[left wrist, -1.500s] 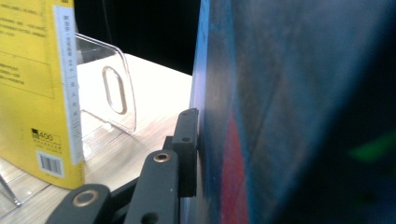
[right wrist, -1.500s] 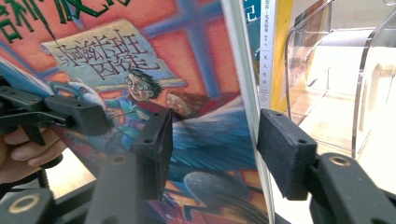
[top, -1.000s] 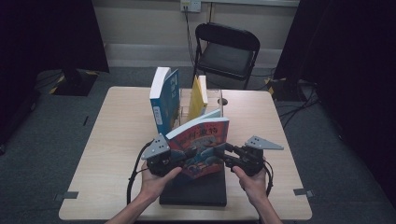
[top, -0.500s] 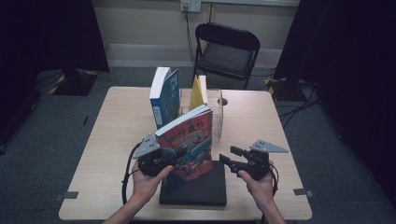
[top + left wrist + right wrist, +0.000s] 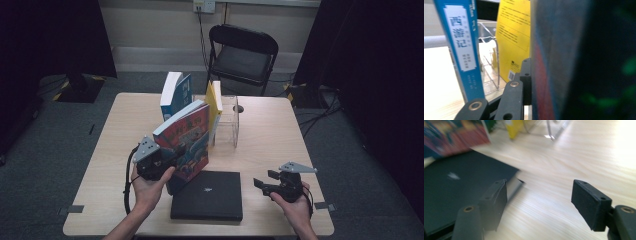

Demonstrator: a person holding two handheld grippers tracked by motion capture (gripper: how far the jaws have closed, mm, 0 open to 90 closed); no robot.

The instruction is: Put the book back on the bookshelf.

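- Left claw (image 5: 172,155): clamped on a red book (image 5: 186,142), which is held upright and tilted, above the surface (image 5: 270,135). In the left gripper view, one black jaw is seen pressed flat against the red and blue cover (image 5: 546,75); the other jaw is hidden behind the book.
- Left hand (image 5: 147,185): wrapped under the gripper body; a grey plate (image 5: 146,149) is carried on top and a cable (image 5: 127,175) trails from it.
- Right claw (image 5: 539,202): jaws wide apart, with nothing between them but bare wood. In the high view it (image 5: 260,184) is held low over the surface, near the person's edge.
- Black book (image 5: 207,195): lying flat on the surface, between the two claws. Its corner (image 5: 509,182) is seen just beside the near jaw of the right claw; whether they touch cannot be told.
- Blue book (image 5: 176,95): standing upright beyond the left claw; its spine (image 5: 461,47) bears white-panelled lettering.
- Yellow book (image 5: 214,107): standing upright beyond the red book, leaning against a clear stand (image 5: 229,120). In the left gripper view its back cover (image 5: 512,37) is seen between the blue spine and the held book, with the clear stand (image 5: 489,50) behind.
- Chair (image 5: 242,50): placed on the floor beyond the far edge of the surface, well apart from both claws.
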